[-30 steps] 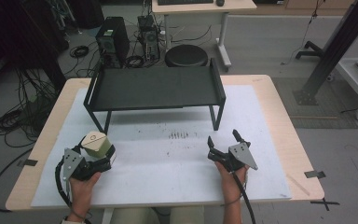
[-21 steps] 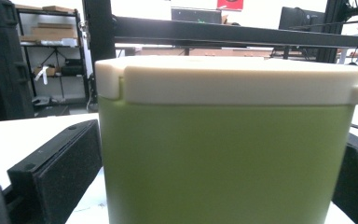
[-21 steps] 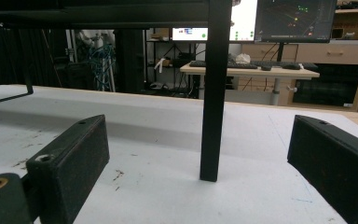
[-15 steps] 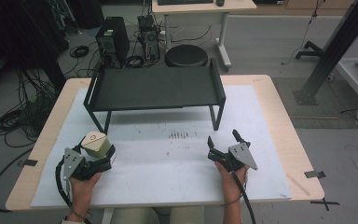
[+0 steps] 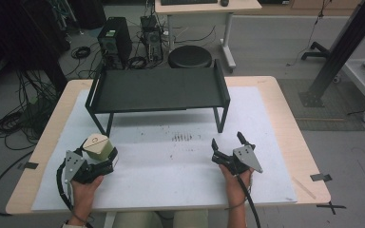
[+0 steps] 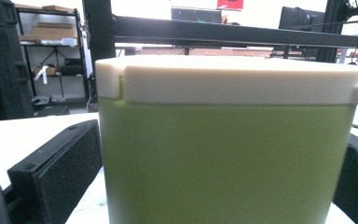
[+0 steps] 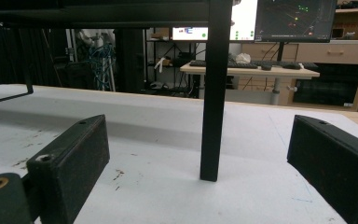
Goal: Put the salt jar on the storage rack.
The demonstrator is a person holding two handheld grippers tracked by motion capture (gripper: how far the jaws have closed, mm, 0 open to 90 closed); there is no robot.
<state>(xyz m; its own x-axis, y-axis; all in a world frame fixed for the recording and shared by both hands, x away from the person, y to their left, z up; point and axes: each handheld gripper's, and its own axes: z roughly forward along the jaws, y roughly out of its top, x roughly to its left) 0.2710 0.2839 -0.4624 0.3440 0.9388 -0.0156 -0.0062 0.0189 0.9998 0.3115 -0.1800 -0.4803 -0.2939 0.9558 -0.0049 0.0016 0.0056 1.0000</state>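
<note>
A small green container with a cream lid stands upright on the white mat, near the table's front left corner. From the left gripper view the container sits squarely between the two black jaws, its lid level and fully seated, with a small tab jutting out at one side. The left gripper has its jaws closed in against the container's sides, and the person's left hand grips the handle just behind it, low over the mat.

The right gripper rests well apart from the container, at the front right of the mat, held by the right hand. Its jaws stand wide with nothing between them; in the right gripper view they frame bare mat and one black leg of the rack ahead.

That black metal rack, a low shelf with raised rims on thin legs, stands at the far half of the table, beyond both grippers. A patch of dark scuff marks lies on the mat between the rack and the grippers. Past the table's far edge sit a round black stool and a computer tower on the floor.
</note>
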